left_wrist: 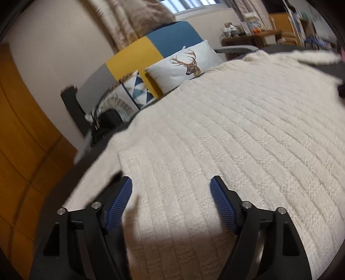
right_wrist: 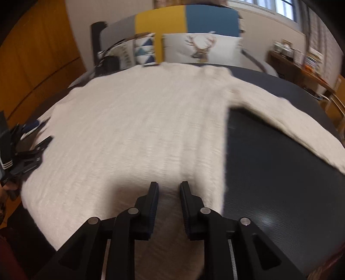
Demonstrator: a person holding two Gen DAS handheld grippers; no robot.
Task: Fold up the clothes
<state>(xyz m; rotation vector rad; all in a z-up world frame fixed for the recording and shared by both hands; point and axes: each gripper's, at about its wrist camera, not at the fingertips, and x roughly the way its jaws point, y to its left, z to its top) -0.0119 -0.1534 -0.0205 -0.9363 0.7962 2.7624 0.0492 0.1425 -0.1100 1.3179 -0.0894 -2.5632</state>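
Surface: a dark bed cover (right_wrist: 269, 172) carries the work. At its far edge stands a headboard (right_wrist: 185, 19) in grey, yellow and blue panels, with a deer-print pillow (left_wrist: 183, 64) and a triangle-print pillow (right_wrist: 145, 48) leaning against it. A black bag (left_wrist: 107, 120) sits at the far left corner. Orange wooden panelling (left_wrist: 21, 140) lines the left wall; a cluttered wooden desk (left_wrist: 254, 36) stands to the right below a window.

Task item: 1 cream ribbed knit sweater (left_wrist: 215, 140) lies spread flat over most of the bed cover, collar toward the pillows. 1 sleeve (right_wrist: 291, 116) angles out toward the right edge, leaving a dark wedge of cover between it and the body.

Left gripper (left_wrist: 171, 189): jaws spread wide, nothing between the blue pads, above the sweater's near left part.

Right gripper (right_wrist: 169, 187): jaws narrowly apart above the hem, near the sweater's right edge; whether they pinch fabric cannot be told.
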